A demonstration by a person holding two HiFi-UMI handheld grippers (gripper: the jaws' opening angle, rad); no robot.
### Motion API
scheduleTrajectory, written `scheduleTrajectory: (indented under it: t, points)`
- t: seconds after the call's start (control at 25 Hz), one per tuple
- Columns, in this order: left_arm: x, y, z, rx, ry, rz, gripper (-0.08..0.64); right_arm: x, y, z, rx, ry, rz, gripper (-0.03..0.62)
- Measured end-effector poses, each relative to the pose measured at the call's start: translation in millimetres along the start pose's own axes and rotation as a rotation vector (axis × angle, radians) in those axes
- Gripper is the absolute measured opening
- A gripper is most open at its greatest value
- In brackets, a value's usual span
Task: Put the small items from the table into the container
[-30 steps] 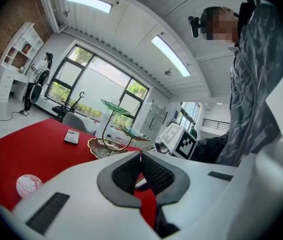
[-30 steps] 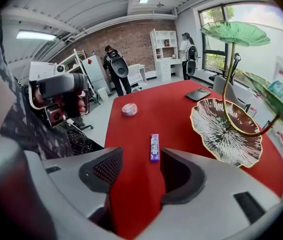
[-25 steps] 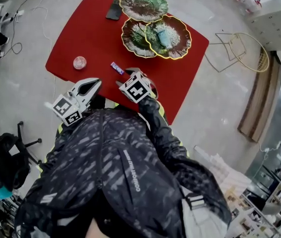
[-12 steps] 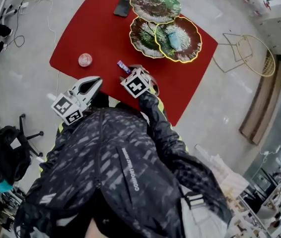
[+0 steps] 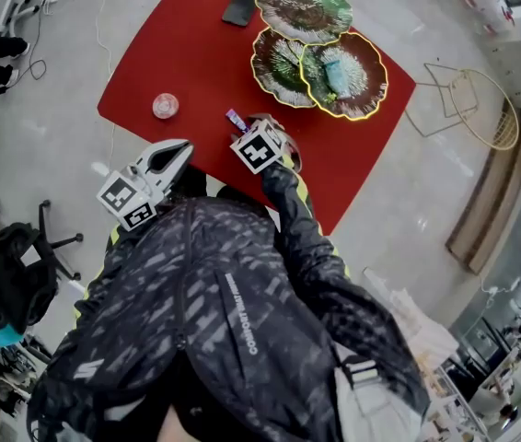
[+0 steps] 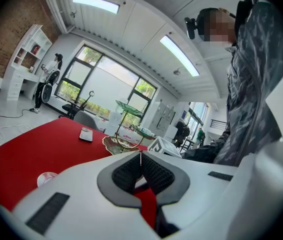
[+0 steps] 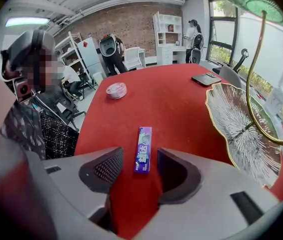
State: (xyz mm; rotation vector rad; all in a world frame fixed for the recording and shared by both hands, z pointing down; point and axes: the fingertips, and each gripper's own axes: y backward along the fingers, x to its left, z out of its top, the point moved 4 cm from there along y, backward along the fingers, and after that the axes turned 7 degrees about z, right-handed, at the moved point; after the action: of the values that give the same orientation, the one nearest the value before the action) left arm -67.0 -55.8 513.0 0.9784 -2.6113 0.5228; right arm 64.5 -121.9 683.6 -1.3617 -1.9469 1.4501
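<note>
A purple gum pack (image 7: 143, 149) lies flat on the red table (image 7: 181, 109), with its near end between the tips of my right gripper (image 7: 136, 166). That gripper's jaws are open and stand on either side of the pack without touching it. In the head view the gum pack (image 5: 236, 119) sits just ahead of the right gripper (image 5: 253, 134). A small round pink-white item (image 5: 165, 106) lies to the left. The tiered stand of leaf-shaped plates (image 5: 283, 67) holds a teal item (image 5: 334, 76). My left gripper (image 5: 179, 147) hovers at the table's near edge, shut and empty (image 6: 140, 159).
A dark phone (image 5: 240, 5) lies at the table's far side. Beside the table are cables (image 5: 86, 26) on the floor at left, a black office chair (image 5: 21, 274) and a wire-frame chair (image 5: 468, 99) at right. People stand in the room's background.
My right gripper has come down toward the table and now has the gum pack between its open jaws. The left gripper has barely shifted.
</note>
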Motion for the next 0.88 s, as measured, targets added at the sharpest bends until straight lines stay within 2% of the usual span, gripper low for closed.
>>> scheduleTrajectory:
  t: [0.4, 0.52, 0.6, 0.88]
  points:
    - [2.4, 0.9, -1.0, 0.008, 0.001, 0.006, 0.012, -4.3, -7.0, 1.4, 0.014, 0.048, -0.037, 0.171]
    - [1.8, -0.2, -1.4, 0.013, 0.0, 0.003, 0.012, -6.0, -8.3, -1.4, 0.019, 0.051, -0.045, 0.147]
    - [1.1, -0.8, -0.6, 0.013, -0.002, 0.002, 0.012, -6.0, -7.8, -1.7, 0.014, 0.05, -0.044, 0.103]
    - [-0.1, -3.7, 0.7, 0.013, -0.005, -0.001, 0.012, -9.0, -6.0, -4.5, 0.015, 0.02, -0.038, 0.095]
